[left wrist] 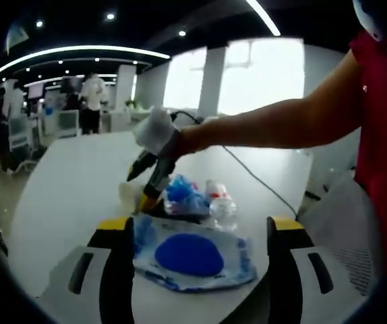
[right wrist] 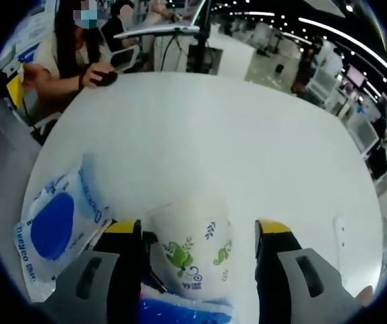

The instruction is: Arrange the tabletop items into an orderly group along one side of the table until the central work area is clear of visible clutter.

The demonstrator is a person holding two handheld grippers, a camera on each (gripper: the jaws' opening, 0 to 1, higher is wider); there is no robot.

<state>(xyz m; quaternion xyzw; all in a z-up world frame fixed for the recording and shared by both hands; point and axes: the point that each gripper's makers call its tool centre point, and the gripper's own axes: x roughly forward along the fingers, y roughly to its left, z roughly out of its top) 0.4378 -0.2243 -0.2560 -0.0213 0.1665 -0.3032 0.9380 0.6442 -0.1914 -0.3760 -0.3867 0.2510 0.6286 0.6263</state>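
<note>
- Left gripper view: the left gripper [left wrist: 200, 236] has its jaws spread wide at the bottom of the frame, holding nothing; between them lies a clear packet with a blue disc [left wrist: 192, 255] on the white table [left wrist: 79, 182]
- Just above the packet, at centre frame, sit a small plastic bottle [left wrist: 223, 207] and a crumpled blue wrapper [left wrist: 182, 194]; a pale tissue pack [left wrist: 130, 196] lies to their left
- The right gripper [left wrist: 147, 185] reaches in from the right on a gloved hand [left wrist: 158, 133], its tip down at that cluster; whether its jaws are parted cannot be told here
- Right gripper view: the right gripper's [right wrist: 199, 233] jaws stand apart at the bottom of the frame, the tissue pack [right wrist: 192, 253] with green print between them, not pinched; the packet [right wrist: 55, 226] lies at lower left; a seated person [right wrist: 72, 47] is at upper left, beyond the table [right wrist: 247, 148]
</note>
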